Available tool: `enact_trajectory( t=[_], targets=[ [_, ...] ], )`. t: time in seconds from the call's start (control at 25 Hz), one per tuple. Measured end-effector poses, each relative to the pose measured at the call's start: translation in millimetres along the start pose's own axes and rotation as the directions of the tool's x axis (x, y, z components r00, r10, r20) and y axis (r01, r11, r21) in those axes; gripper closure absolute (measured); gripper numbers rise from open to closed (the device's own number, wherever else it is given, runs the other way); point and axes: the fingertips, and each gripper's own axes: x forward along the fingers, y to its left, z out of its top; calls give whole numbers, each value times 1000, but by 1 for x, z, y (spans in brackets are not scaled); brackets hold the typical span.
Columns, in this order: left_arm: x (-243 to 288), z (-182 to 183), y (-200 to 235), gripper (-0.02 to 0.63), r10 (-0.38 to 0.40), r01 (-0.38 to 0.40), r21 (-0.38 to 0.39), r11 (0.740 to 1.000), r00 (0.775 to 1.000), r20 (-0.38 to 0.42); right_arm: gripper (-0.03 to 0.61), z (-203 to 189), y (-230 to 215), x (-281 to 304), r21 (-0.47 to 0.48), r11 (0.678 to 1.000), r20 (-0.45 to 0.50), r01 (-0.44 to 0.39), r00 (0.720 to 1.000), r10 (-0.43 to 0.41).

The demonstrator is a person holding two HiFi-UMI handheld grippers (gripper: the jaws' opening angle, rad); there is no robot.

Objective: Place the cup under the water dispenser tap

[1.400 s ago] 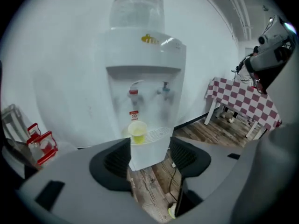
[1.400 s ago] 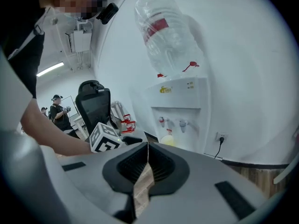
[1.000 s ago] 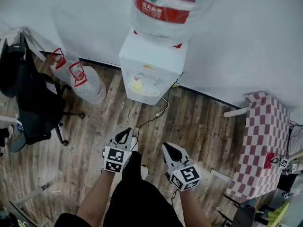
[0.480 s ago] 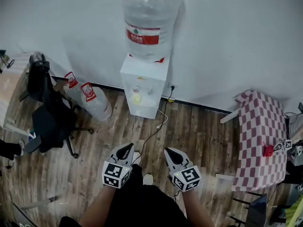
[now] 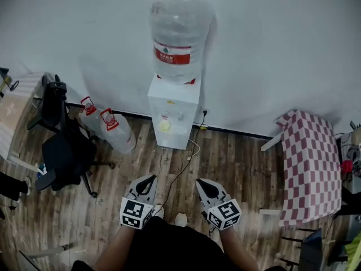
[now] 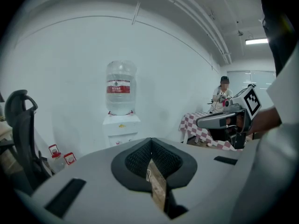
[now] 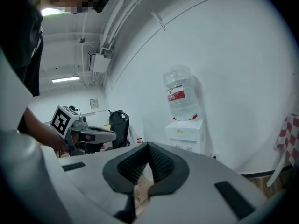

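The white water dispenser (image 5: 173,117) stands against the far wall with a large clear bottle (image 5: 177,38) on top. In its tap recess is a small yellowish thing (image 5: 164,125), too small to tell whether it is a cup. Low in the head view, well short of the dispenser, my left gripper (image 5: 150,178) and right gripper (image 5: 199,182) are held side by side over the wooden floor. Both are shut with nothing between the pads. The left gripper (image 6: 151,142) and the right gripper (image 7: 148,146) each point toward the dispenser (image 6: 120,129) (image 7: 187,134).
Two spare water bottles (image 5: 115,131) lie left of the dispenser, beside a black office chair (image 5: 62,145). A red-checked table (image 5: 310,162) stands at the right. A cable (image 5: 183,165) runs across the floor. A person (image 6: 224,91) sits at the far right.
The head view has drawn back: the dispenser now looks smaller and farther away. Both grippers stay shut and side by side, slightly lower in the view.
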Motion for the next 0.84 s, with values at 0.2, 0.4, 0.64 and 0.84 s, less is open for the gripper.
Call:
enact_trajectory(
  t=[0.2, 0.4, 0.64, 0.84],
  targets=[
    [9, -22, 13, 600, -33, 34, 33, 999, 999, -25, 557, -18, -6, 12, 25, 999, 7, 33, 999, -34],
    [10, -22, 16, 600, 7, -6, 54, 999, 1000, -11, 557, -16, -9, 8, 24, 999, 10, 43, 999, -43],
    [-10, -7, 38, 600, -15, 15, 64, 998, 1000, -4, 557, 8, 22, 20, 7, 997, -14, 71, 997, -71],
    [-11, -9, 57, 600, -38, 37, 77, 996, 999, 12, 557, 6, 34, 38, 2, 996, -16, 86, 996, -86]
  ],
)
